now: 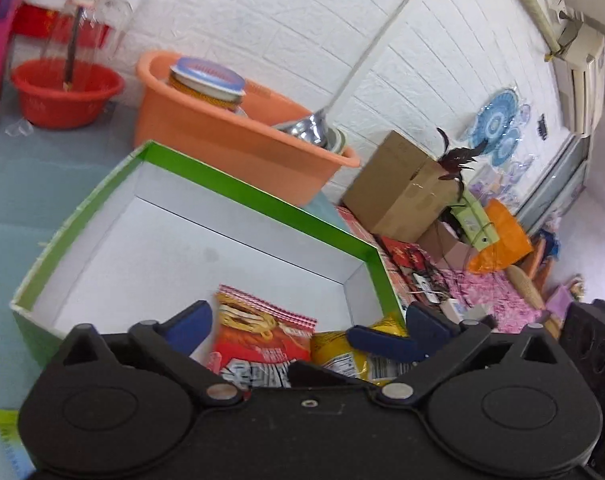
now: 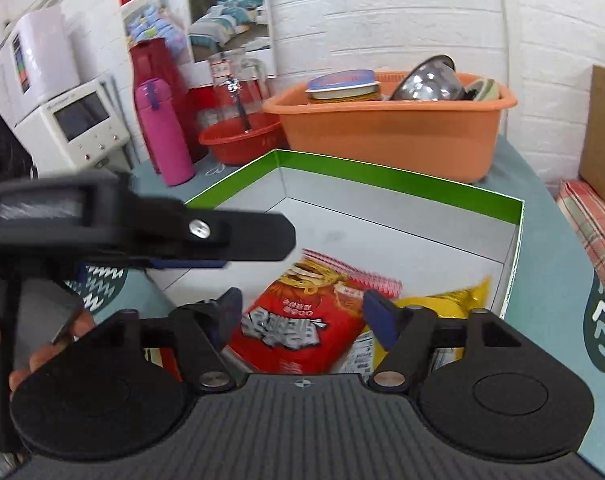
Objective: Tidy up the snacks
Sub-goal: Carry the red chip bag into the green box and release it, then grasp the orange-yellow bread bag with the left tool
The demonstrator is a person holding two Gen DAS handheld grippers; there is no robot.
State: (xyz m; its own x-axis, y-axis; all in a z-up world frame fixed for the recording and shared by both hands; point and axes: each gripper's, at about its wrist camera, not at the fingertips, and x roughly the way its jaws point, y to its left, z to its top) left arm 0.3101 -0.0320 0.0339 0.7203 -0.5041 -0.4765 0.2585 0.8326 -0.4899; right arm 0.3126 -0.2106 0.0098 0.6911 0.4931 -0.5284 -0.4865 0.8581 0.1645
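Note:
A red noodle snack bag (image 1: 262, 340) (image 2: 302, 320) lies in the near corner of a green box with a white inside (image 1: 222, 178) (image 2: 382, 180). A yellow snack bag (image 1: 338, 354) (image 2: 442, 304) lies beside it on the right. My left gripper (image 1: 308, 324) hangs open over both bags, its blue fingertips (image 1: 194, 320) wide apart and not pressing on them. My right gripper (image 2: 304, 310) is open too, with the red bag lying below the gap. The left gripper (image 2: 206, 236) also reaches in from the left of the right wrist view, a hand (image 2: 42, 360) under it.
Behind the box stands an orange basin (image 1: 238, 136) (image 2: 390, 136) with a lidded jar and a steel bowl. A red basin (image 1: 62, 92) (image 2: 238, 140), a pink bottle (image 2: 162, 132) and a white appliance (image 2: 82, 120) stand at the left. A cardboard box (image 1: 398, 188) sits at the right.

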